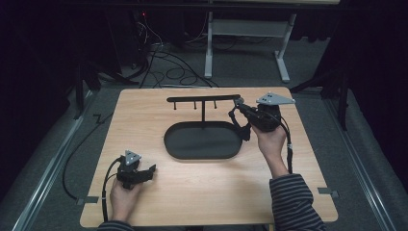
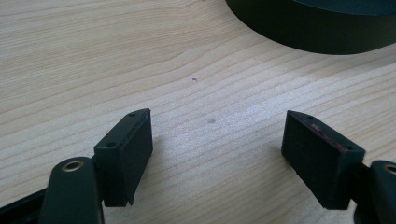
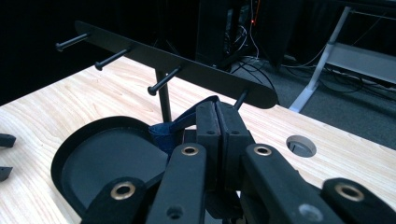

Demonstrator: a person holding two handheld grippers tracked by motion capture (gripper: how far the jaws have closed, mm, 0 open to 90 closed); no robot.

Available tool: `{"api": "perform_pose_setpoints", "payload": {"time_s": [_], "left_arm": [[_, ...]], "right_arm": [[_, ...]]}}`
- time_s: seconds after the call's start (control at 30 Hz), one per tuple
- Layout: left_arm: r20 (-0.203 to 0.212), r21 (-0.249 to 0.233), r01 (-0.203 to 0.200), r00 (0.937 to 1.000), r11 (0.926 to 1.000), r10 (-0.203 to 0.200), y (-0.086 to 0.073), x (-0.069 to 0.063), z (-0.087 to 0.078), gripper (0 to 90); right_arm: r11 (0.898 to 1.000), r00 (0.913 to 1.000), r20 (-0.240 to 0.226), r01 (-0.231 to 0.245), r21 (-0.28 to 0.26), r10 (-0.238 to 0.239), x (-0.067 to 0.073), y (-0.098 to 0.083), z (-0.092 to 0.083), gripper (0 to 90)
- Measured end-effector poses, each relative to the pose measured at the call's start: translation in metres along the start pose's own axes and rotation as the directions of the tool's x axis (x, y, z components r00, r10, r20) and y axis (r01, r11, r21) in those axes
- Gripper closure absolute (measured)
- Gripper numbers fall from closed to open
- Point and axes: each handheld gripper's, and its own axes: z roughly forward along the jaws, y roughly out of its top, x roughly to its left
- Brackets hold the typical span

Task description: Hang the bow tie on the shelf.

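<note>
— Looking first at the tabletop [image 1: 192, 192]: light wood, with black oval tray [image 1: 202, 140] at its centre, peg rack [image 1: 203, 98] rising behind it toward the far edge.

— And the right gripper [image 1: 239, 107]?

— Held up near the far right corner, close under the rack's right end. Jaws pressed fully together, pinching dark blue strap [image 3: 170, 130]. Strap loop hanging to the left of the fingers [image 3: 208, 123], drooping over the tray's rim, just below the nearest peg [image 3: 241, 99].

— Left gripper [image 1: 153, 169]?

— Resting low near the front left corner, pointing toward the tray. Pads [image 2: 128, 149] spread wide, bare wood between, gripping nothing.
</note>
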Motion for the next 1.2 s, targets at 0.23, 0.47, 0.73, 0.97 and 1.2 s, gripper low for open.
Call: {"api": "perform_pose_setpoints", "payload": {"time_s": [0.23, 0.47, 0.73, 0.97, 1.2], "left_arm": [[0.0, 0.0, 0.0, 1.0, 1.0, 0.0, 0.0, 0.0, 0.0, 25.0], [0.001, 0.0, 0.001, 1.0, 1.0, -0.001, 0.0, 0.0, 0.0, 25.0], [0.003, 0.001, 0.002, 1.0, 1.0, -0.002, 0.0, 0.0, 0.0, 24.9], [0.003, 0.003, -0.001, 1.0, 1.0, 0.001, 0.0, 0.0, 0.0, 24.9], [0.003, 0.003, 0.0, 1.0, 1.0, 0.0, 0.0, 0.0, 0.0, 24.9]], "right_arm": [[1.0, 0.9997, 0.018, -0.014, 0.004, 0.014, -0.005, 0.004, 0.008, 90.0], [1.0, 0.9994, 0.024, -0.024, 0.008, 0.024, -0.007, 0.005, 0.013, 90.0], [0.999, 0.9985, 0.036, -0.043, 0.022, 0.042, -0.013, 0.011, 0.02, 90.0], [0.998, 0.9976, 0.055, -0.044, 0.042, 0.041, -0.015, 0.013, 0.031, 90.0], [0.997, 0.9962, 0.067, -0.058, 0.047, 0.054, -0.019, 0.011, 0.037, 88.7]]}}
